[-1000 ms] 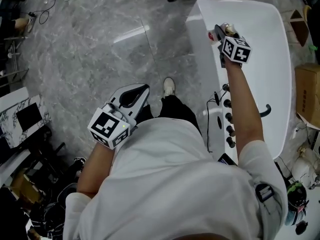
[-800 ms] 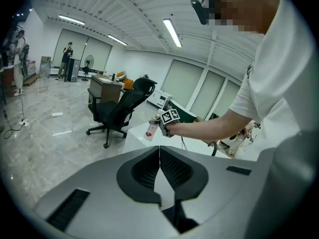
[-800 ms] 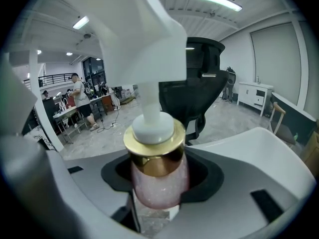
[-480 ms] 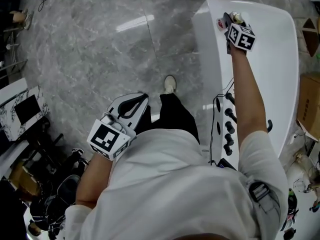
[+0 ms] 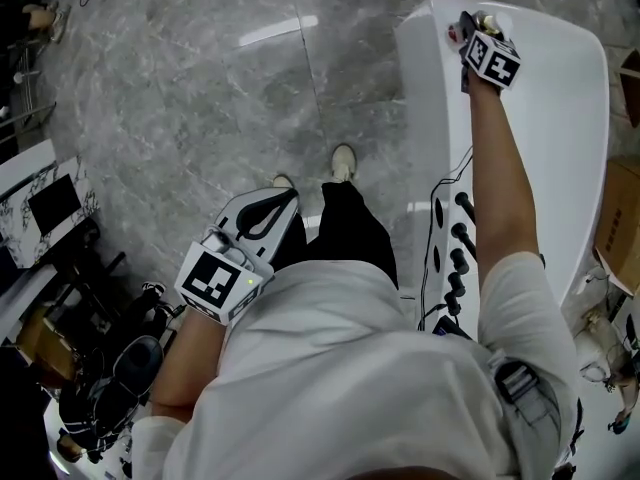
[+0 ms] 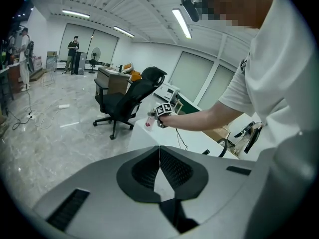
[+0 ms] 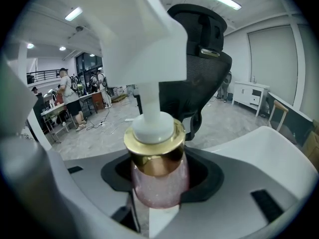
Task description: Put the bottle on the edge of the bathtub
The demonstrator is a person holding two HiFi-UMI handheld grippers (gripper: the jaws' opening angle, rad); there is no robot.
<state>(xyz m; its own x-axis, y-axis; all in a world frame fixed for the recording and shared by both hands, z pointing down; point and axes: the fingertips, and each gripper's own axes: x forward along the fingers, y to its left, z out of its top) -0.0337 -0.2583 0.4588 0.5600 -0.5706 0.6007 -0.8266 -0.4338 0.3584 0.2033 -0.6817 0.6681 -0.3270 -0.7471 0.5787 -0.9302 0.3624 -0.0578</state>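
Right gripper view shows my right gripper (image 7: 157,193) clamped on the pink bottle (image 7: 159,176), its base hidden by the jaws; in head view, upper right, the cube covers most of it over the bathtub (image 5: 420,88) rim; contact I can't tell; left gripper (image 6: 159,169) jaws together, empty.

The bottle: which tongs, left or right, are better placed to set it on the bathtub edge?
Right. The right tongs grip the bottle over the far end of the bathtub rim. The left tongs are shut, empty, and low beside the person's leg, away from the tub.
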